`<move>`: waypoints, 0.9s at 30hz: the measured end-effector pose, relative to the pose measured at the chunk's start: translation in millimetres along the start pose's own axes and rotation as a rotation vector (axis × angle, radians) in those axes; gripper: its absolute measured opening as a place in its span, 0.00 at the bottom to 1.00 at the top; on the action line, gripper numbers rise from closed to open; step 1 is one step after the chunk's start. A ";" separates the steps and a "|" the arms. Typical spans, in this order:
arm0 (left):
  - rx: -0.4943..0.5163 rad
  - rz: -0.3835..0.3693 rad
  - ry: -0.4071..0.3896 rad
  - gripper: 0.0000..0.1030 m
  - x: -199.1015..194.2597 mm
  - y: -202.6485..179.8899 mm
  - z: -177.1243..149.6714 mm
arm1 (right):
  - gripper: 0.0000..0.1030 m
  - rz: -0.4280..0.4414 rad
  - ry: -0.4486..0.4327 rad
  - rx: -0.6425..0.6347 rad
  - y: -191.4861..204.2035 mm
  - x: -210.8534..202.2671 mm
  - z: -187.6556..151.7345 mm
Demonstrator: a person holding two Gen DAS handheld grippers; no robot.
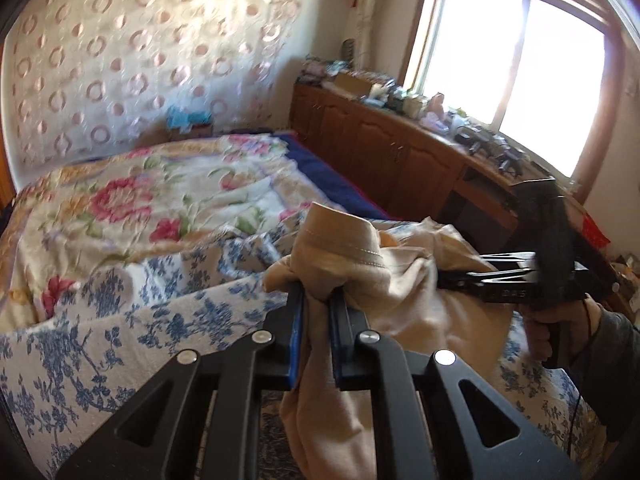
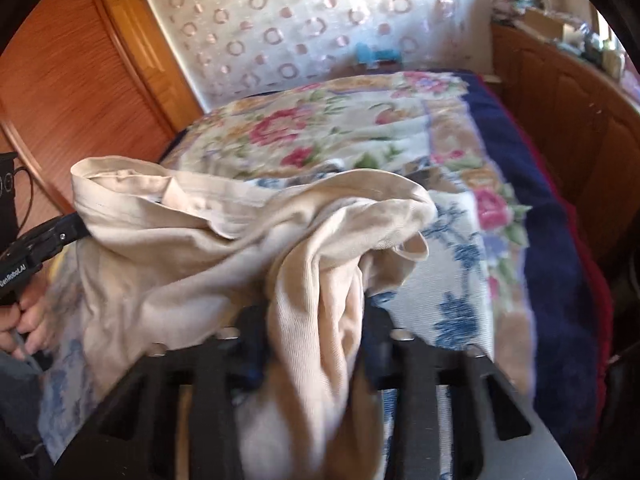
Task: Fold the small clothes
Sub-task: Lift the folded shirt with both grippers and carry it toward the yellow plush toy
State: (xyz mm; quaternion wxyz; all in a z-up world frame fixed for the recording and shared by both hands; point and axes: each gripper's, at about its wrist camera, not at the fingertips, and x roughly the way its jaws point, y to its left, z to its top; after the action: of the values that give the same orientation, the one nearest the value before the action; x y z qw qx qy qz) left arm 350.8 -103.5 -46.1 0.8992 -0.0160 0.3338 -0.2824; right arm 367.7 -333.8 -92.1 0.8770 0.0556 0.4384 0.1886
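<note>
Hanging above the bed point(image 1: 100, 240), the beige garment point(image 1: 400, 280) stretches from the left gripper point(image 1: 318, 300), clamped on a hemmed edge directly ahead of its fingers, rightward to the right gripper point(image 2: 316, 320), likewise clamped on bunched cloth; its long axis runs between them, neither nearer.

Blown-out window point(image 1: 516, 68) glare lights both blurred, edge-warped fisheye views.

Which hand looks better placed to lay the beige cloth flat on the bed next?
Probably the left gripper: it pinches the beige garment by its stitched hem. The right gripper only clutches a bunched middle part.
</note>
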 end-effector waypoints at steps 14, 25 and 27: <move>-0.013 0.016 -0.197 0.08 -114.1 -10.7 4.4 | 0.18 -0.062 -0.215 -0.192 84.7 -77.2 11.8; -0.177 0.287 -0.319 0.08 -228.3 90.9 -63.9 | 0.18 0.086 -0.227 -0.464 243.3 -31.9 62.0; -0.217 0.334 -0.322 0.08 -238.9 112.3 -80.0 | 0.18 0.115 -0.215 -0.512 276.4 -12.2 70.5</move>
State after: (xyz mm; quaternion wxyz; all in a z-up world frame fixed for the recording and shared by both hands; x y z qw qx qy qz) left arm 210.4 127.4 8.6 0.9679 -0.1020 0.2127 -0.0863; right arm 338.8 -78.6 32.6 0.8919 -0.1233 0.2769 0.3357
